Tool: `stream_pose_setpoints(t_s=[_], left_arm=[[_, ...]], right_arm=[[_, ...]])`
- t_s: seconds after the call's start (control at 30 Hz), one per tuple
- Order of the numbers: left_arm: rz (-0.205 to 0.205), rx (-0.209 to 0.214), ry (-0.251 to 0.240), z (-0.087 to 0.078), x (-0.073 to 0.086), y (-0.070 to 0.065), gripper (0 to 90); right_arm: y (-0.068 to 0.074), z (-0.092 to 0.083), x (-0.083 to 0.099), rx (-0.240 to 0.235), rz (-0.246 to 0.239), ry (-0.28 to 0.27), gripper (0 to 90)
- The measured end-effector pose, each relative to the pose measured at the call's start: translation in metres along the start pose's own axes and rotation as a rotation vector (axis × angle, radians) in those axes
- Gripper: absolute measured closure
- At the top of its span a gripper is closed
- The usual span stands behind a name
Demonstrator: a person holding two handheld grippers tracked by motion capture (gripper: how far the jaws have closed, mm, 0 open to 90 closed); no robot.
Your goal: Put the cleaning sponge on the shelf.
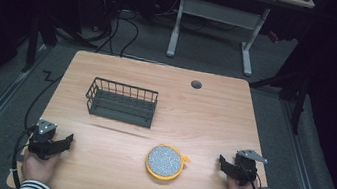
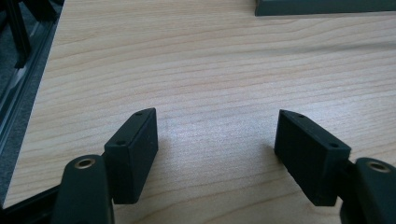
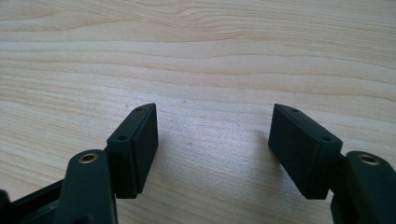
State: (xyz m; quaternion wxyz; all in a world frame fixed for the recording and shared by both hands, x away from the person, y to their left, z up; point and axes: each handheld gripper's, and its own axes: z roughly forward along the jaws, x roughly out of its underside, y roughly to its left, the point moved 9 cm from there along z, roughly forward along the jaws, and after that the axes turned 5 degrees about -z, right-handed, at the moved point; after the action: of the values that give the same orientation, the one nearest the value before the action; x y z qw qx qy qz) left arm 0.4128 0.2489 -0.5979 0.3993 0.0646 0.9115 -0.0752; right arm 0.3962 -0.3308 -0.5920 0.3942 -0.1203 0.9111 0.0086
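A dark wire basket stands on the wooden table left of centre, with nothing visible inside it. A round orange-rimmed pad with a speckled grey face lies near the front edge, between the two hands. My left gripper rests at the front left corner, open, with bare wood between its jaws. My right gripper rests at the front right, also open over bare wood. Both point inward toward the pad. The basket's base edge shows at the top of the left gripper view.
A small round cable hole sits near the table's far edge. Beyond the table stand a white-legged desk and cables on a grey floor. The table's left edge runs close beside my left gripper.
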Motion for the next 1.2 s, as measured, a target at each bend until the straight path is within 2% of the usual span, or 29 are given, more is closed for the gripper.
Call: stream_pose_setpoints(t_s=[0.27, 0.4, 0.73, 0.87, 0.97, 1.03, 1.07, 1.2], left_arm=[[0.014, 0.013, 0.014, 0.002, 0.0, -0.004, 19.9], [0.011, 0.017, 0.016, 0.003, 0.0, -0.005, 18.7], [-0.063, 0.045, 0.0, 0.002, -0.003, -0.002, 20.9], [-0.064, 0.049, 0.014, 0.001, -0.003, -0.002, 22.3], [-0.058, 0.052, 0.006, -0.002, -0.008, -0.003, 22.7], [-0.066, 0.066, 0.012, -0.004, -0.01, -0.004, 27.7], [-0.075, 0.085, 0.018, -0.005, -0.014, -0.006, 27.9], [-0.066, 0.096, 0.018, -0.008, -0.022, -0.008, 28.4]], right_arm=[[0.0, 0.0, 0.0, -0.003, -0.002, -0.001, 32.5], [0.0, 0.0, 0.0, -0.004, -0.002, -0.001, 32.4], [0.0, 0.0, 0.0, -0.005, -0.002, 0.0, 32.2], [0.0, 0.0, 0.0, -0.006, -0.008, -0.001, 32.0], [0.0, 0.0, 0.0, -0.007, -0.005, -0.001, 31.9], [0.001, 0.0, 0.0, -0.007, -0.005, -0.001, 31.9], [0.001, 0.0, 0.0, -0.007, -0.005, -0.001, 31.9], [0.001, 0.0, 0.0, -0.007, -0.007, -0.001, 31.9]])
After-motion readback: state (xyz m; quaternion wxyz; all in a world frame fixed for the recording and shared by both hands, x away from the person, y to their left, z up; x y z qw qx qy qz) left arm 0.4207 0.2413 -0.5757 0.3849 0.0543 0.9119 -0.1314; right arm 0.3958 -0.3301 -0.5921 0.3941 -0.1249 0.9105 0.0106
